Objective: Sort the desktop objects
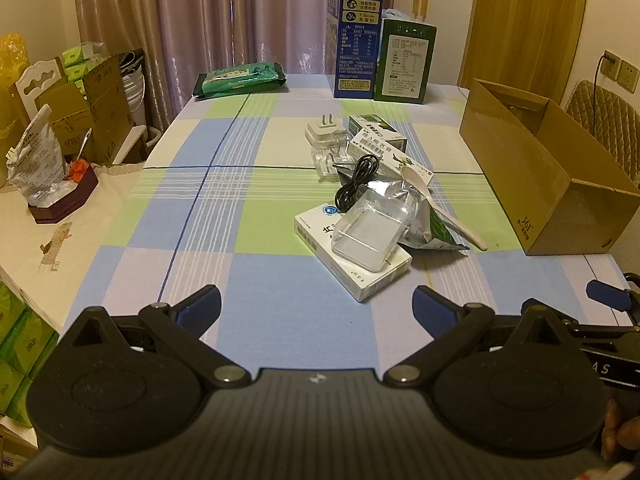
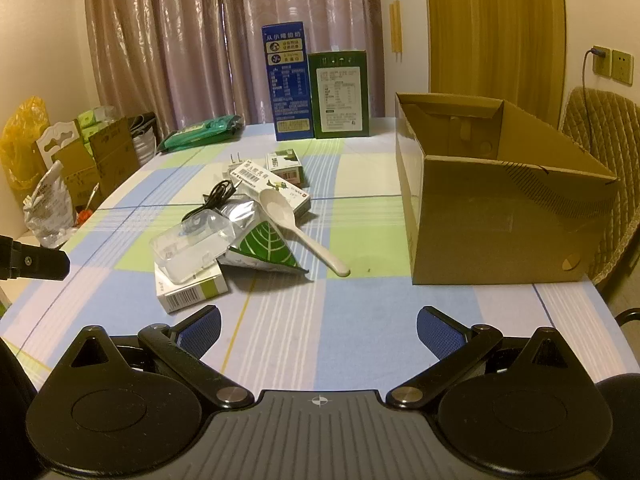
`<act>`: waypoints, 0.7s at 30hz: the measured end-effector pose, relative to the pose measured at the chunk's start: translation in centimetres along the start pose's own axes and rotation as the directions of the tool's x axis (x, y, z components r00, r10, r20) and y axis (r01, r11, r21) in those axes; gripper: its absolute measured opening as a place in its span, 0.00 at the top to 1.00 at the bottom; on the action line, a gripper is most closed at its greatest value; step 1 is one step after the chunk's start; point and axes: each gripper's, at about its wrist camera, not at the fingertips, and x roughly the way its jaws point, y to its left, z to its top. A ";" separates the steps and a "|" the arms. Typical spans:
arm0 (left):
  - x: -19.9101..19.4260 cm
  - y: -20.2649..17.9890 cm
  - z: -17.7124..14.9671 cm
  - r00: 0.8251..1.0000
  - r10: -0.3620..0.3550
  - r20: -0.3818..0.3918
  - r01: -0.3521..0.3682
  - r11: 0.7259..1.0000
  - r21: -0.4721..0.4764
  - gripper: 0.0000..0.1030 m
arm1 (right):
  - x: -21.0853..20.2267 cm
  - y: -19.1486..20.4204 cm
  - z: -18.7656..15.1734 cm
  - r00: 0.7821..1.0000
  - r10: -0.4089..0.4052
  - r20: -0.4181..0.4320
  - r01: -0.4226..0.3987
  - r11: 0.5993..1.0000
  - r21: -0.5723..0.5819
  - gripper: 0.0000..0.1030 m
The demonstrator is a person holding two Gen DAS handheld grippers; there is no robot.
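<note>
A heap of small objects lies mid-table: a white medicine box (image 1: 356,264) (image 2: 188,288) with a clear plastic case (image 1: 370,236) (image 2: 192,246) on it, a silver and green foil pouch (image 1: 420,220) (image 2: 266,248), a white plastic spoon (image 1: 444,208) (image 2: 298,232), a black cable (image 1: 356,182) (image 2: 218,196), a white plug adapter (image 1: 324,132), a small glass jar (image 1: 326,160) and two ointment boxes (image 1: 384,148) (image 2: 276,184). An open cardboard box (image 1: 536,176) (image 2: 496,216) stands to the right. My left gripper (image 1: 316,308) and right gripper (image 2: 318,326) are both open, empty, short of the heap.
A blue carton (image 1: 356,40) (image 2: 288,80), a green carton (image 1: 406,64) (image 2: 340,96) and a green wipes pack (image 1: 240,78) (image 2: 200,132) stand at the table's far end. Boxes and bags (image 1: 72,120) crowd the left side. A padded chair (image 2: 600,128) is behind the cardboard box.
</note>
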 end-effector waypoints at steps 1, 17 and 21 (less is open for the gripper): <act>0.0 0.0 0.0 1.000 -0.001 0.000 0.001 1.000 0.000 0.03 | 0.0 0.0 0.0 1.000 0.000 0.001 0.000 1.000 0.001 0.02; 0.0 0.1 0.0 1.000 0.001 -0.003 0.000 1.000 0.005 0.03 | 0.1 0.1 -0.1 1.000 0.001 -0.003 -0.001 1.000 -0.003 0.02; 0.0 0.1 0.0 1.000 0.001 -0.003 -0.001 1.000 0.005 0.03 | 0.1 0.1 -0.1 1.000 0.001 -0.003 -0.001 1.000 -0.003 0.02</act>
